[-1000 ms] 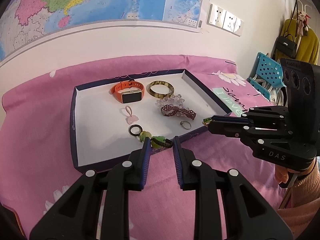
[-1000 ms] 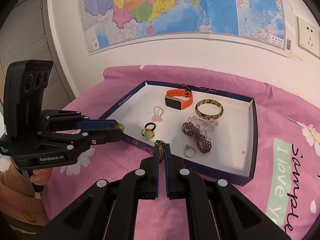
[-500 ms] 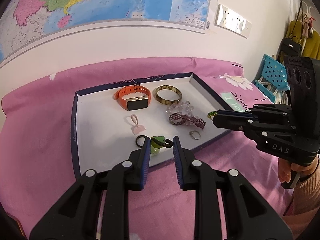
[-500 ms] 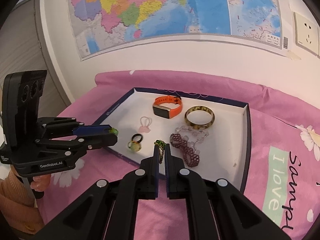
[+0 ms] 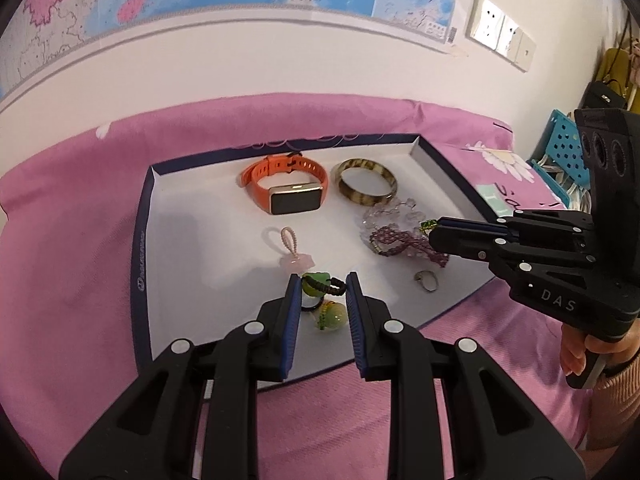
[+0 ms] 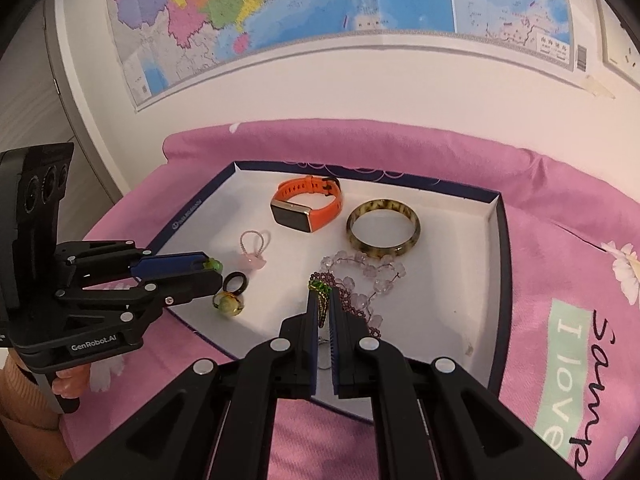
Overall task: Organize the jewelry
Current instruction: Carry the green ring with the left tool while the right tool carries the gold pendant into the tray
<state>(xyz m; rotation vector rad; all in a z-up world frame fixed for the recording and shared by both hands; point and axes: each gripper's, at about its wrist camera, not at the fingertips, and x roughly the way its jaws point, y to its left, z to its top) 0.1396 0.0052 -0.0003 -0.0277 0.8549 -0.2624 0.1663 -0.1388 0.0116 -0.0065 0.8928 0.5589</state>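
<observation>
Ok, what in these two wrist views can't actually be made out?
- Small silver ring: in the right wrist view, mostly hidden behind the right gripper.
- Green piece in the left gripper: type unclear; too small in both views.
- Green-and-gold piece clamped by the right gripper: lower part hidden between the fingers.
- Map lettering: blurred.

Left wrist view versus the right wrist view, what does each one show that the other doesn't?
Only the left wrist view shows the left gripper pinching a green charm on a dark cord, the silver ring unobstructed, and a blue basket. Only the right wrist view shows the right gripper shut on a green-and-gold piece, and a grey door. Both show the tray, orange watch, bangle and bead bracelets.
</observation>
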